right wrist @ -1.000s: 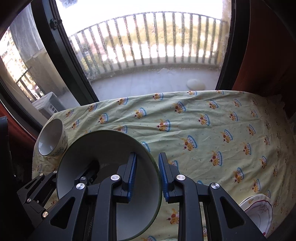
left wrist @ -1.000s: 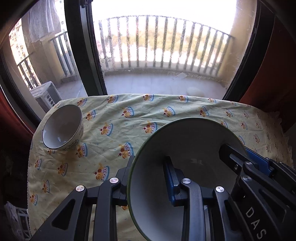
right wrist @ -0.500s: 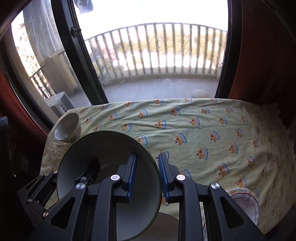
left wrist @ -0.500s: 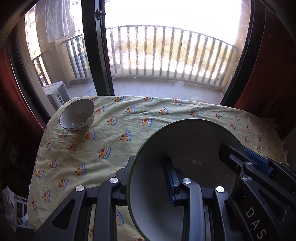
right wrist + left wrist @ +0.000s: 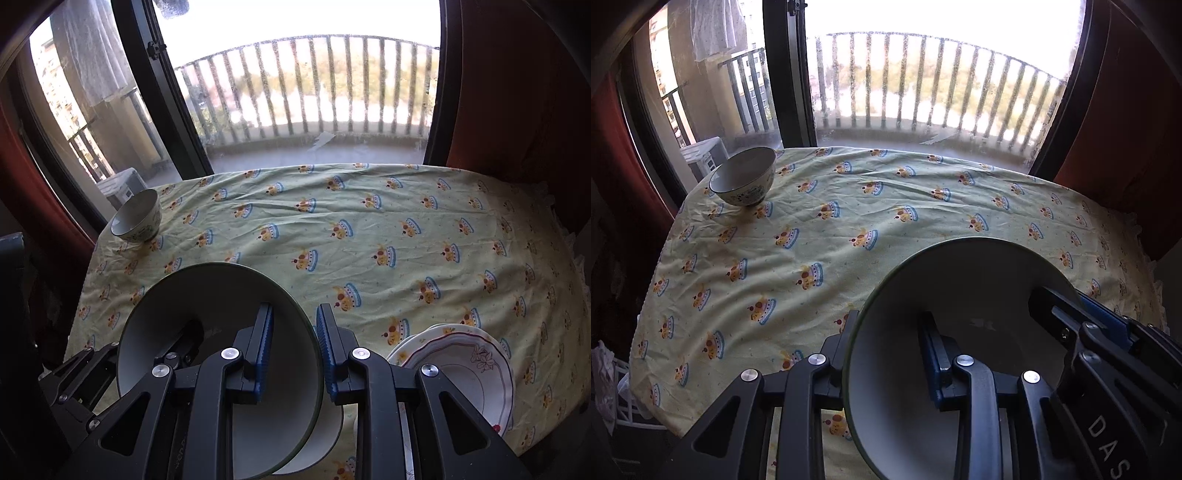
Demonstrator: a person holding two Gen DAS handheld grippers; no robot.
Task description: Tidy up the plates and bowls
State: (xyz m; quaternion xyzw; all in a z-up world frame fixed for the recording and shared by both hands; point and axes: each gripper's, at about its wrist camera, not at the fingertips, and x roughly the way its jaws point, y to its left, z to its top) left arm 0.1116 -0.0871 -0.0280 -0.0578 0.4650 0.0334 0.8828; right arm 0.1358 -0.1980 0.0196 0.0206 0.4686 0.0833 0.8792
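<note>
Two grippers clamp one green bowl (image 5: 218, 354) by opposite rim edges: left (image 5: 886, 363), right (image 5: 294, 350) | held over cloth (image 5: 369, 236) | white bowl (image 5: 314, 439) directly beneath | plates (image 5: 469, 369) just right.

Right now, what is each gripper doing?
Left gripper: shut on the big green-rimmed bowl, on its left rim.
Right gripper: shut on the same bowl's right rim.

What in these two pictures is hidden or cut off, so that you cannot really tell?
- Right wrist view: a white dish beneath the big green-rimmed bowl; bowl and right gripper cover most of it.
- Right wrist view: the plate stack; its count is unclear.
- Left wrist view: the big bowl's near side, cut off below.
</note>
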